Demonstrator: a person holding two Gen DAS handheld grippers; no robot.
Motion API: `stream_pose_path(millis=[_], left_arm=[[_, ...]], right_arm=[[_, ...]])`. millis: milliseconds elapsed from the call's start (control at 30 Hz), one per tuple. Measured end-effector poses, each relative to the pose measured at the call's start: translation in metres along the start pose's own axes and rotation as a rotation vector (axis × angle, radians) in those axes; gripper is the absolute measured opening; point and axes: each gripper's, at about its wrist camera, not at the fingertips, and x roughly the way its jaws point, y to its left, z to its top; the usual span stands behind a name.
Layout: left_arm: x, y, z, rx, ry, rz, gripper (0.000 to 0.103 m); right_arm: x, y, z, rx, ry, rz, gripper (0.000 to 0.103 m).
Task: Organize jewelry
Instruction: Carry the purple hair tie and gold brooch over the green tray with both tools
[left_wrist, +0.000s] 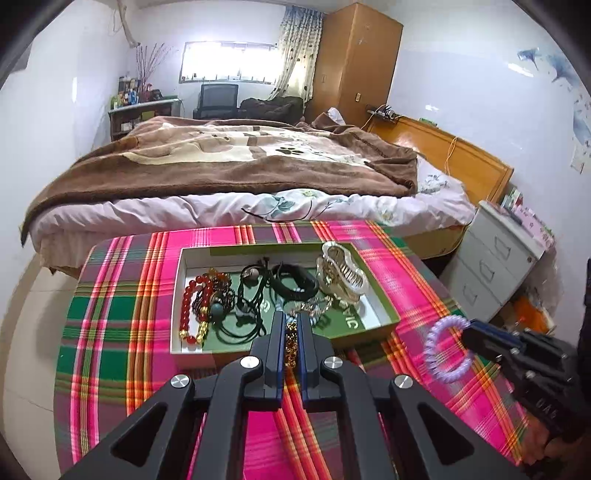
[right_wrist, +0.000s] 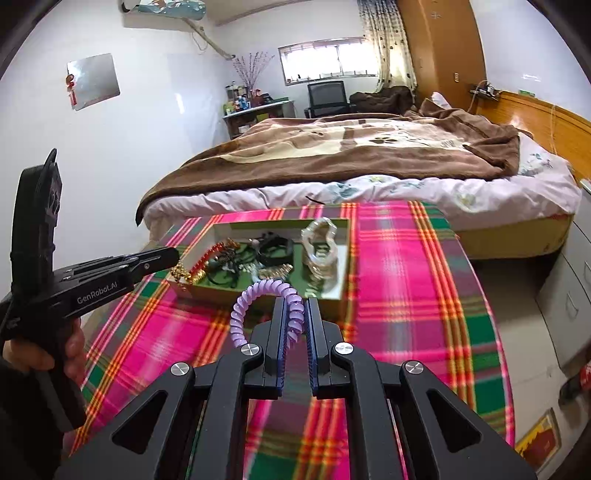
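Note:
A shallow green-lined box (left_wrist: 373, 314) sits on the plaid tablecloth and holds red beads (left_wrist: 188, 306), black cords (left_wrist: 291, 280) and a pale hair claw (left_wrist: 341, 273). My left gripper (left_wrist: 291, 321) is shut on a gold chain (left_wrist: 291, 339) that hangs between its fingers above the box's near edge. My right gripper (right_wrist: 296, 306) is shut on a purple spiral hair tie (right_wrist: 258, 295), held above the cloth just in front of the box (right_wrist: 258, 298). In the left wrist view the right gripper (left_wrist: 469, 326) and the tie (left_wrist: 447, 350) are to the right of the box.
The table with the plaid cloth (left_wrist: 122, 295) stands against a bed (left_wrist: 221, 162) with a brown blanket. A white drawer unit (left_wrist: 491, 266) stands to the right. A wooden wardrobe (left_wrist: 358, 59) and a chair (left_wrist: 218, 98) are at the far wall.

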Motion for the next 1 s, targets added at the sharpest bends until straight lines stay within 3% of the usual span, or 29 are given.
stream_pose_path(millis=[467,1000], left_arm=[[0.029,0.032,0.04,-0.007,-0.007,-0.03,0.006],[0.102,0.056,0.05,-0.02,0.078,-0.036,0.006]], right_arm=[[0.061,0.027,0.026,-0.006,0.039,0.019,0.01],[0.137,0.043,0.033,-0.007,0.112,0.019,0.01]])
